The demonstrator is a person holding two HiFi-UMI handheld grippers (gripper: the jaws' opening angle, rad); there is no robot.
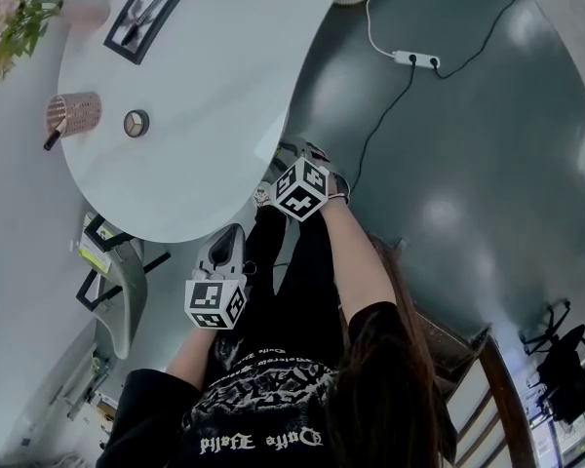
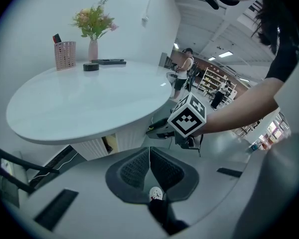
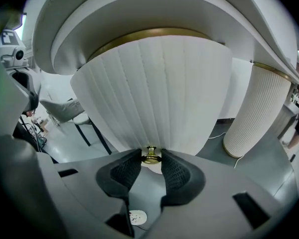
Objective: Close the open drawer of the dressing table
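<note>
The dressing table (image 1: 205,96) has a white oval top. Under its near edge sits the fluted white drawer front (image 3: 154,88), which fills the right gripper view. A small brass knob (image 3: 150,155) sticks out at its lower middle. My right gripper (image 3: 150,156) is shut on that knob, one black pad on each side. In the left gripper view the right gripper (image 2: 159,131) reaches under the tabletop, and a dark gap (image 2: 108,144) shows beside the fluted front. My left gripper (image 2: 149,149) hangs lower and nearer me, shut with nothing between its pads.
On the tabletop stand a pink pen holder (image 1: 73,113), a small round tin (image 1: 136,123), a black-framed tray (image 1: 143,19) and flowers (image 1: 15,13). A chair (image 1: 117,281) is at the left, a fluted table leg (image 3: 256,113) at the right. A power strip (image 1: 415,59) lies on the floor.
</note>
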